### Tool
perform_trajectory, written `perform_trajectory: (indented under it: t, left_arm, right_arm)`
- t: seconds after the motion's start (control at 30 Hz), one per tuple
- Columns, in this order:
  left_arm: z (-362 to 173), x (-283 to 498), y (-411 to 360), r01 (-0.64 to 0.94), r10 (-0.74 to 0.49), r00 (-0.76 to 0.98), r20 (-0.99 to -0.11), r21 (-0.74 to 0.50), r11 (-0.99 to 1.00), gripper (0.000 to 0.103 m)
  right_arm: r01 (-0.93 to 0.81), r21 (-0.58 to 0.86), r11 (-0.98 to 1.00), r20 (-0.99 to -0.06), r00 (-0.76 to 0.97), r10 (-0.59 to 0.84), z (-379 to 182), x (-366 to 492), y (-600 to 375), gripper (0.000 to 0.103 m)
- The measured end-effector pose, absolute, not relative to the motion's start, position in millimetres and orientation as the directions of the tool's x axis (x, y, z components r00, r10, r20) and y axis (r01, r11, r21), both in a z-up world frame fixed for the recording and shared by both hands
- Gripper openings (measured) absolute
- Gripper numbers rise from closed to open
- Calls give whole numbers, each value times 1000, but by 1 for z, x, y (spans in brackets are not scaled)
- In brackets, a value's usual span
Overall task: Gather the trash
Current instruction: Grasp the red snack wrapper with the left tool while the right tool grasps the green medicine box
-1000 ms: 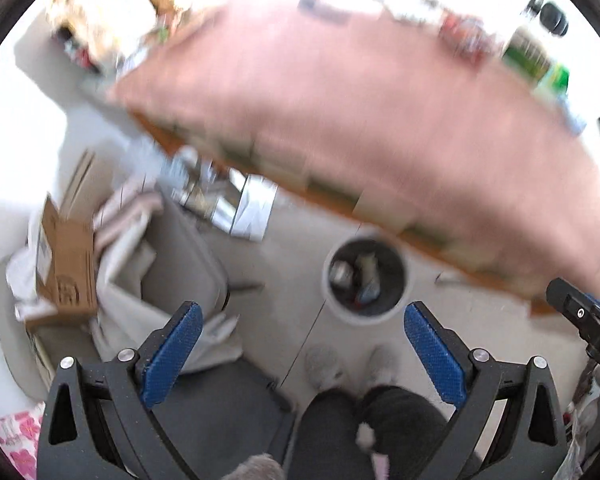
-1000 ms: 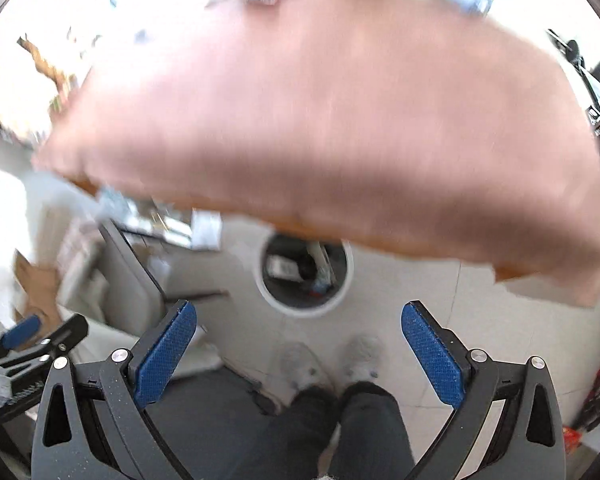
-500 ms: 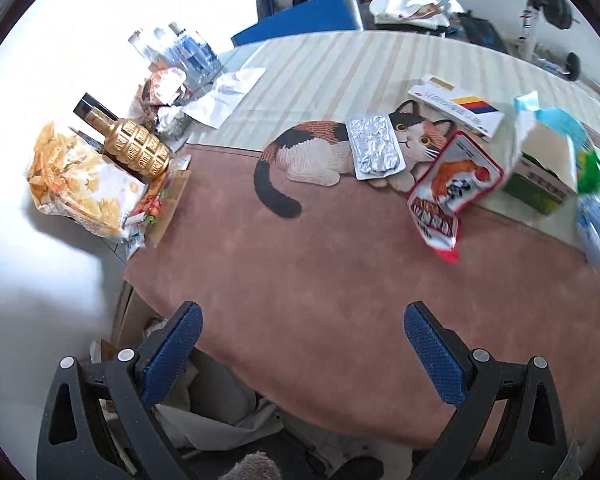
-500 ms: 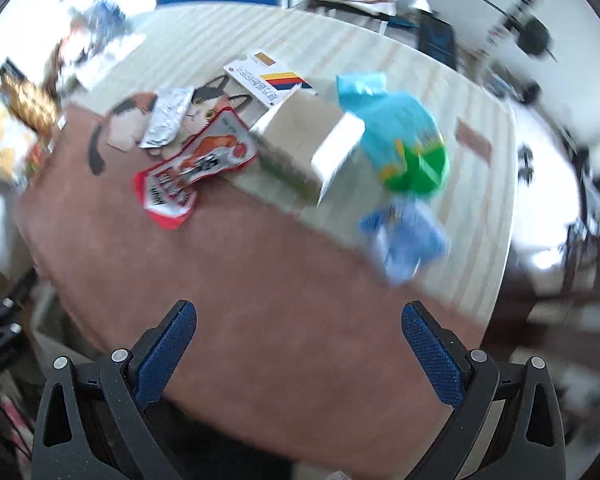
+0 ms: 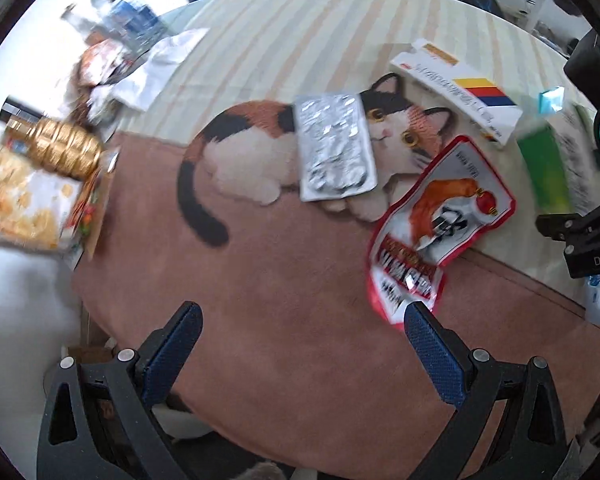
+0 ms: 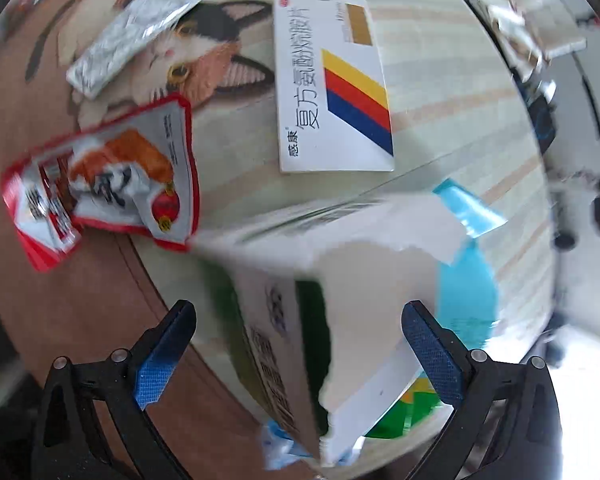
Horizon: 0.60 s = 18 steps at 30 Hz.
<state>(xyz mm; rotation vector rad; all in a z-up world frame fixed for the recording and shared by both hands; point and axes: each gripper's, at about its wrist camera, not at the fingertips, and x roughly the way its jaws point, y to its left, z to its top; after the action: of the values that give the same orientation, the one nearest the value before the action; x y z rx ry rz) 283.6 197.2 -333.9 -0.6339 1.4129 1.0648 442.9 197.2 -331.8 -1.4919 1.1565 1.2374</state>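
Note:
Trash lies on a table with a cat-print cloth (image 5: 244, 152): a red snack packet (image 5: 440, 232), a silver blister pack (image 5: 334, 152), a flat medicine box (image 5: 460, 88) and a torn white and green carton (image 5: 552, 168). My left gripper (image 5: 300, 320) hangs open over the brown cloth, its right fingertip at the packet's lower end. My right gripper (image 6: 300, 316) points down over the carton (image 6: 360, 280), which lies between the closing jaws; the pads are not on it. The red packet (image 6: 108, 184) and medicine box (image 6: 332, 80) lie beyond.
At the table's left end stand a snack bag (image 5: 24, 200), a gold bottle (image 5: 60, 148), water bottles (image 5: 128, 20) and white paper (image 5: 160, 64). A blue and green wrapper (image 6: 468, 292) lies under the carton. The table's near edge runs just below the left fingers.
Both views swung from the floor and the round bin under the table up onto the tabletop. The right gripper rolled and came over the carton; the left moved in toward the red packet.

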Motion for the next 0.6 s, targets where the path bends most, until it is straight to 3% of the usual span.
perform_trajectory:
  t: [0.07,0.27,0.43,0.5,0.6]
  left_arm:
    - [-341,301,205,-841,192,-122,-974,205,501,103]
    - [-381,358,213,-698,68,-77,-995,103,708,103]
    - [-419,382,210,-589,8,-150,-989,96,802,101]
    - [-423,384,210,-590,-3,-142,-990,82,803,95]
    - [-420,375,216,-671,-79,-86,-993,-1,741,71]
  right_arm:
    - [-994,26,-108,-990,-10,-142,-331,459,195,69]
    - [-974,134,183,-980,-157,-119,-326,520,174,69]
    - [-917,219,333,-956,-270,-116,-328,561,165,69]
    - [-914,216,344,-956,-269,-116,-326,572,167,69]
    - [-907,223,356,-954,-278,-110,-318,579,171,69]
